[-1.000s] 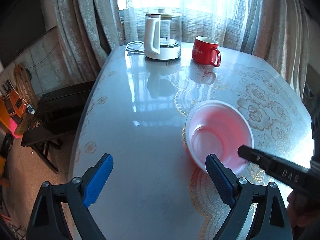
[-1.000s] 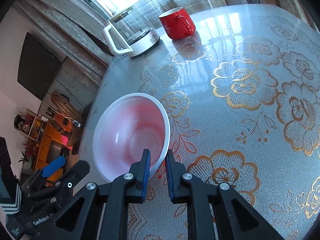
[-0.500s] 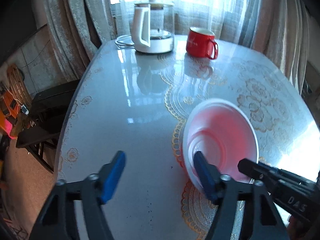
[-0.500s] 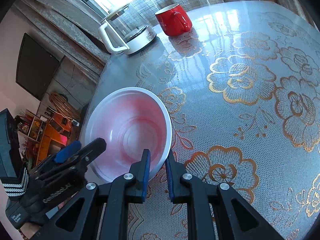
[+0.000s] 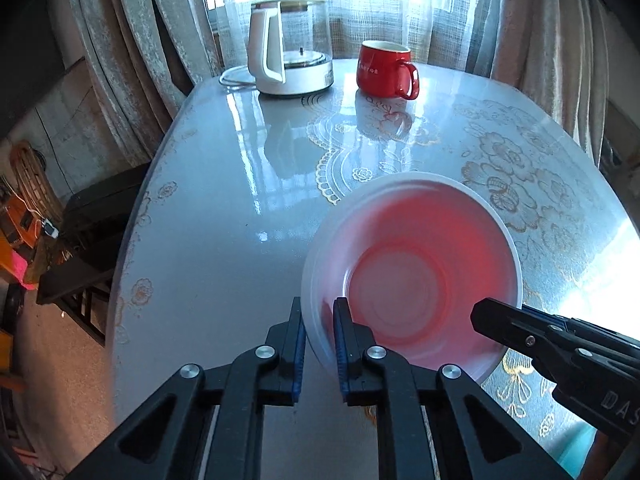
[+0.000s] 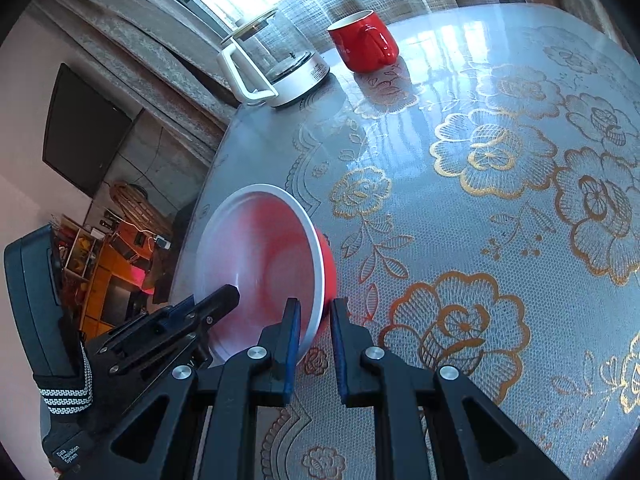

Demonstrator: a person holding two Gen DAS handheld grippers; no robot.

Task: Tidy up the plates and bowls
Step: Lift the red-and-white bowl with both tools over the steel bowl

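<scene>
A bowl (image 5: 412, 272), white inside and red outside, is held tilted over the table; it also shows in the right wrist view (image 6: 264, 264). My left gripper (image 5: 319, 350) is shut on the bowl's near-left rim. My right gripper (image 6: 314, 346) is shut on the bowl's near-right rim. The right gripper shows in the left wrist view (image 5: 560, 356) at the lower right. The left gripper shows in the right wrist view (image 6: 172, 328) at the lower left.
A glass kettle with a white handle (image 5: 288, 46) and a red mug (image 5: 384, 68) stand at the table's far end by the curtains. The glass table (image 5: 224, 208) has a gold floral cloth (image 6: 500, 208). Dark furniture stands past the table's left edge.
My left gripper moved right and closed on the bowl's rim; it was open a second ago. The bowl has tilted up on its side. My right gripper has kept its hold.
</scene>
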